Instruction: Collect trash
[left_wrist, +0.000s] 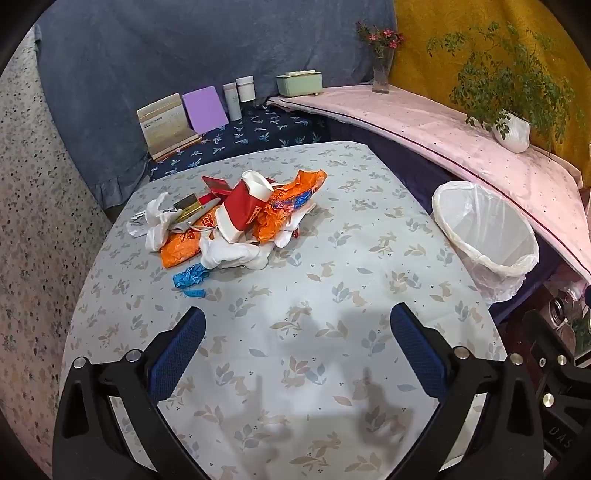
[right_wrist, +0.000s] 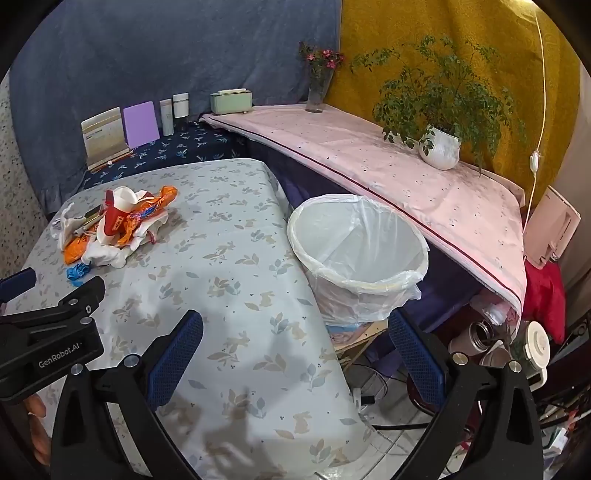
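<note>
Right wrist view, "GenRobot.AI" on left gripper (right_wrist: 16, 280), jaws spread

We see a potted fern (right_wrist: 439, 147) in a white pot on the pink-covered ledge (right_wrist: 388, 177), with a glass vase of red flowers (right_wrist: 319, 88) further along it and a pale green box (right_wrist: 231, 101) near its far end. Against the blue drape (left_wrist: 184, 48) we find a purple board (left_wrist: 205, 109), a cream card stand (left_wrist: 164, 123) and two white bottles (left_wrist: 238, 94), all on a dark leaf-print cloth (left_wrist: 255, 134). A mustard drape (right_wrist: 461, 48) hangs behind the fern.
</note>
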